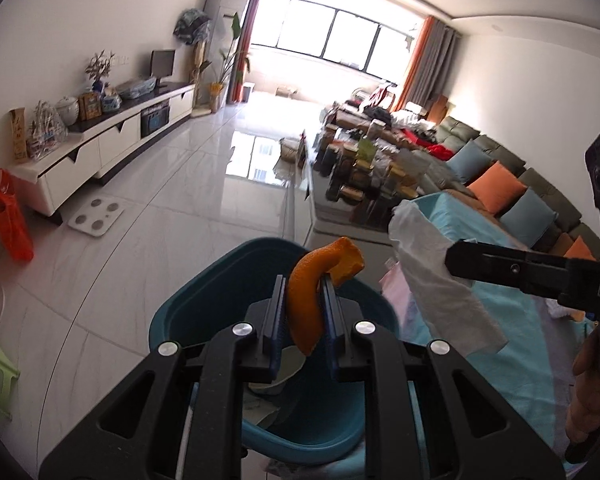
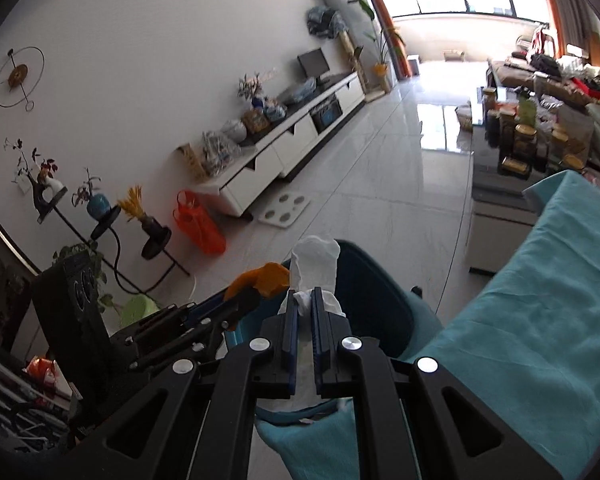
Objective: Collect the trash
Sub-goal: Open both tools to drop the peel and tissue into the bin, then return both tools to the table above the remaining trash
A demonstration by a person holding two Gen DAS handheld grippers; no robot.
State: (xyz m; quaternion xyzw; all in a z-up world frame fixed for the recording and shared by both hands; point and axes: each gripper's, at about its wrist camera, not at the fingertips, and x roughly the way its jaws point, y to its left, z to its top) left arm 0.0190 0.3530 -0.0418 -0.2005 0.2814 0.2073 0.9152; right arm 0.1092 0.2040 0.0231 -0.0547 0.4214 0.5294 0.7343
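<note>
orange peel | long axis up, tip bent rt | in left gripper

Orange peel sits between the left gripper fingers, above the bin. Tissue hangs right of it, clamped in the right gripper. Covered table stands right of the bin.
</note>
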